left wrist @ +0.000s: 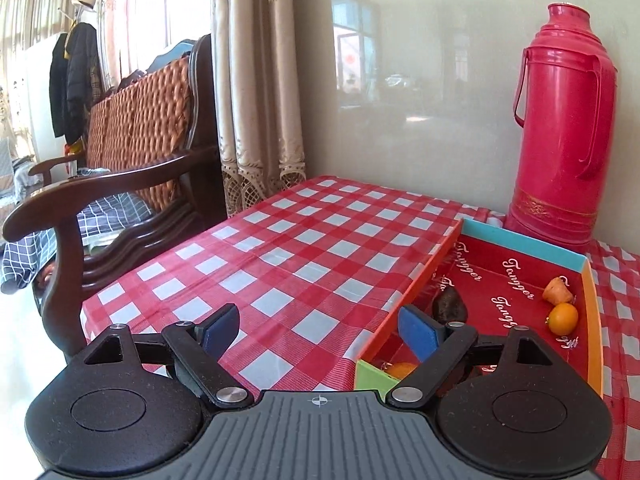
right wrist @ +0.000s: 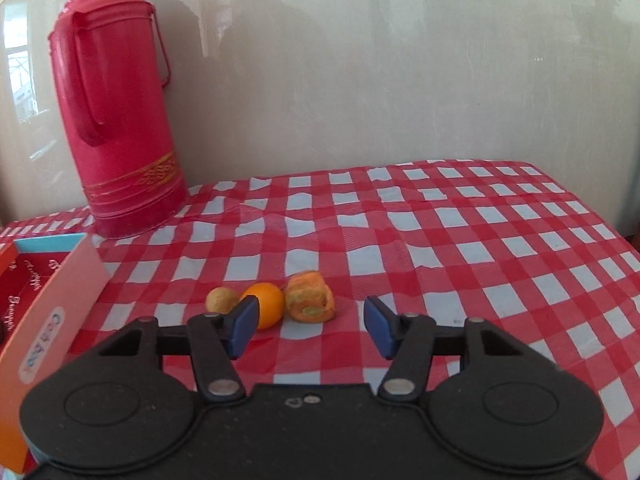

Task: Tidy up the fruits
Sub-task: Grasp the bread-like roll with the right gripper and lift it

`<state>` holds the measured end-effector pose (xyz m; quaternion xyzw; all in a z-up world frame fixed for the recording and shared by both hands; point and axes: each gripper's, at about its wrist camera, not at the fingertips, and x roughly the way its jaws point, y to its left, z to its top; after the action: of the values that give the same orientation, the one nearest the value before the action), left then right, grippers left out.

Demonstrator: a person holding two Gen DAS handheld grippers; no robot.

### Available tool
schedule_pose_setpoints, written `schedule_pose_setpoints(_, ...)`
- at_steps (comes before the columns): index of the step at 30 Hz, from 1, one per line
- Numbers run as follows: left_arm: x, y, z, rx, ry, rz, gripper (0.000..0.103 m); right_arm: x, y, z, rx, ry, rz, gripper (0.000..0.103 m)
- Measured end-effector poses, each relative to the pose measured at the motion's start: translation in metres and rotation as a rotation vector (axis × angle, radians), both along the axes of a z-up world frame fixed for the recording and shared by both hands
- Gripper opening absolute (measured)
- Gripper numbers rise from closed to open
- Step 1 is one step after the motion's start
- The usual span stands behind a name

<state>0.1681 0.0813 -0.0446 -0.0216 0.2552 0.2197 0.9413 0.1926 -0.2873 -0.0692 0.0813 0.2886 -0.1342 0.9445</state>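
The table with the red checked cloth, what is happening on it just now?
A person holding a gripper in each hand is sorting fruits into a red box. The left gripper is open and empty beside the box, which already holds several fruits, including a small orange. The right gripper is open just before three fruits on the cloth: a small tan fruit, an orange fruit and a rough orange-green fruit. None is gripped yet.

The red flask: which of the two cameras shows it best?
The right wrist view. There the red flask stands whole, from cap to base, with its handle facing the camera. The left wrist view also shows the flask whole, but off at the right edge, with a box wall just in front of its base.
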Motion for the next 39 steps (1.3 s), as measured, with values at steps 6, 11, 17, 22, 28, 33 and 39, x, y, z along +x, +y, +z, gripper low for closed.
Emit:
schedule_pose_setpoints(6, 0.001, -0.001, -0.003, 0.021, 0.006, -0.004, 0.087, 0.02, -0.018, -0.011, 0.099, 0.021, -0.035, 0.041)
schedule_pose_setpoints(11, 0.001, 0.001, -0.003, 0.025, 0.012, -0.003, 0.089, 0.031, -0.023, -0.016, 0.151, 0.005, -0.042, 0.04)
schedule_pose_setpoints(17, 0.001, 0.004, -0.005, 0.03, 0.018, 0.004, 0.091, 0.038, -0.032, -0.018, 0.19, 0.006, -0.089, 0.059)
schedule_pose_setpoints(22, 0.002, 0.007, -0.006, 0.025, 0.026, 0.007, 0.092, 0.038, -0.035, -0.022, 0.213, -0.009, -0.102, 0.052)
schedule_pose_setpoints(28, 0.003, 0.005, -0.006, 0.021, 0.026, 0.005, 0.093, 0.033, -0.04, -0.023, 0.329, -0.035, -0.061, 0.031)
schedule_pose_setpoints(33, 0.002, 0.002, -0.005, 0.026, 0.019, 0.001, 0.093, 0.032, -0.033, -0.021, 0.268, -0.028, -0.062, 0.038)
schedule_pose_setpoints(39, 0.003, -0.001, -0.006, 0.026, 0.024, 0.0, 0.094, 0.029, -0.04, -0.022, 0.3, -0.002, -0.041, 0.033)
